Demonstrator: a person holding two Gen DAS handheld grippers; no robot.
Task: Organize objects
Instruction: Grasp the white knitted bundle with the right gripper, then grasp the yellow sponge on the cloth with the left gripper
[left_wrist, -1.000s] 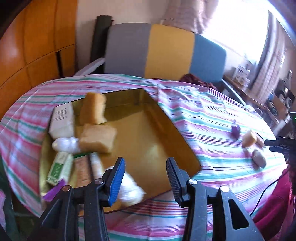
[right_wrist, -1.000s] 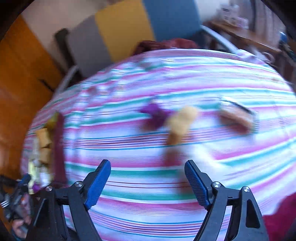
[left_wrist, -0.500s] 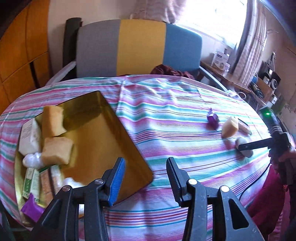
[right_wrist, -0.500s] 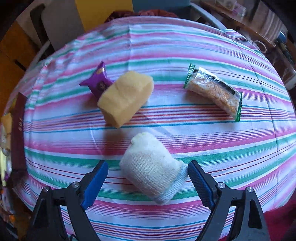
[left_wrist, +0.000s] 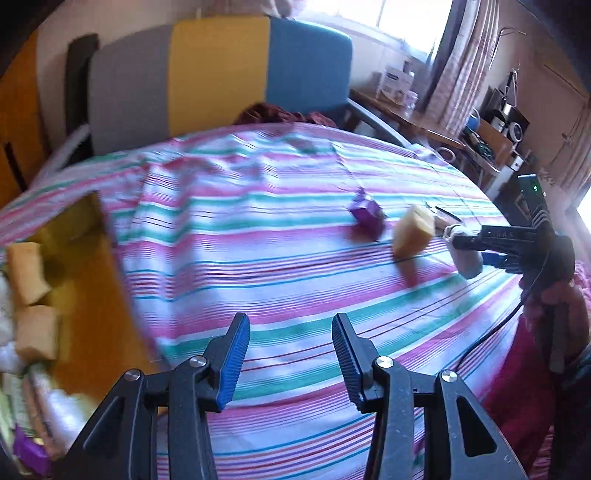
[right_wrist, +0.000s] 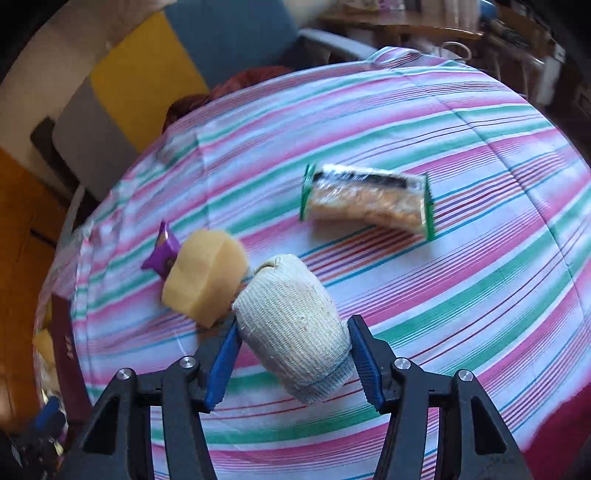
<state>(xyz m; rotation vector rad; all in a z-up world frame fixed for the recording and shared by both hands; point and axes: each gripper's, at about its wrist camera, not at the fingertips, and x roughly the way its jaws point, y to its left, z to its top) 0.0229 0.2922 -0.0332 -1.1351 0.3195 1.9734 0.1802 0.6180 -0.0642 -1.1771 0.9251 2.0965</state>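
Worktop (right_wrist: 461, 288) items: one sock roll (right_wrist: 291, 325), one sponge (right_wrist: 205, 275), one purple packet (right_wrist: 162, 251), one snack bar (right_wrist: 365, 201). Right gripper (right_wrist: 293, 363) fingers clamp the roll; left gripper (left_wrist: 291, 356) fingers spread, empty.

**Striped worktop and its load**

The worktop (right_wrist: 461, 280), under a pink, green and white striped cloth, carries a snack bar packet (right_wrist: 365, 201) at 1 o'clock, a yellow sponge (right_wrist: 203, 275) and purple wrapper (right_wrist: 162, 251) at 10 o'clock, a rolled bandage (right_wrist: 291, 325) at centre, and a gold tray (left_wrist: 92, 295).

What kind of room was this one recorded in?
Probably a home dining or living room: a table under a striped cloth, a colour-block chair, curtains by a bright window, cluttered shelves behind.
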